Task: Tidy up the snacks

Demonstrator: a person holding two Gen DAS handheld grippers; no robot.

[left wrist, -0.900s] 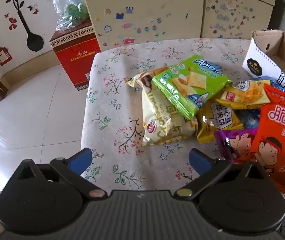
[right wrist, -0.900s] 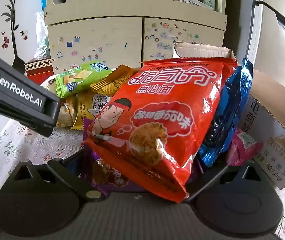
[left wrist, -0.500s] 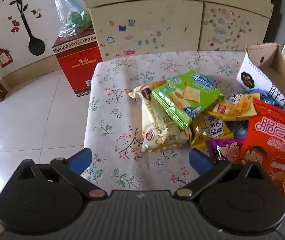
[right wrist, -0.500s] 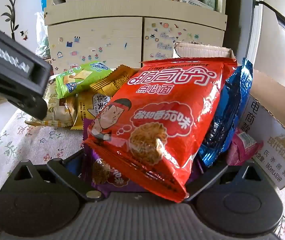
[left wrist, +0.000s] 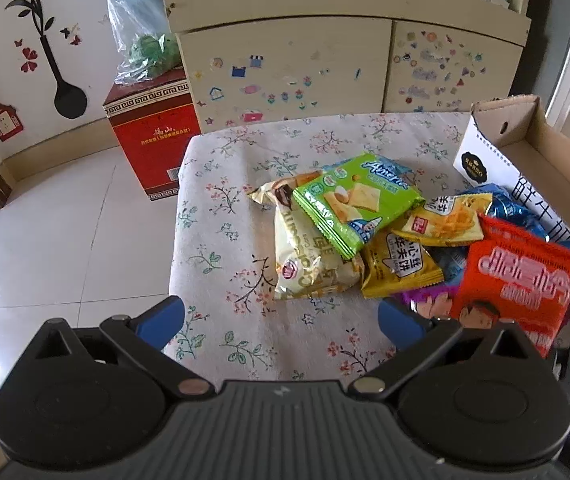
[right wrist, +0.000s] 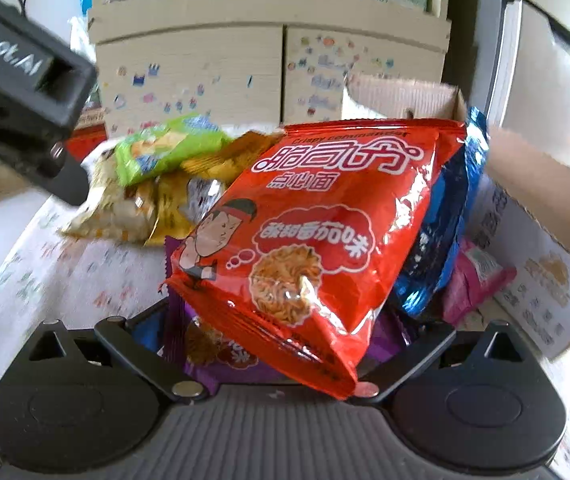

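Both grippers stand wide open, empty; red noodle packet (right wrist: 317, 248) lies directly ahead of right gripper (right wrist: 285, 344), nearer than left gripper (left wrist: 281, 320).

A red box (left wrist: 153, 136) stands on the white tile floor (left wrist: 57, 232), a see-through bag (left wrist: 141, 40) on top, beside a cream cabinet (left wrist: 285, 68) dotted with stickers

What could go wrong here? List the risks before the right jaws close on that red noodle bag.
1. The red foil noodle bag lies over a purple packet, both between the open right jaws; closing may catch both.
2. It leans on a blue foil bag; lifting could topple that.
3. The left gripper hangs nearby, so they might collide.
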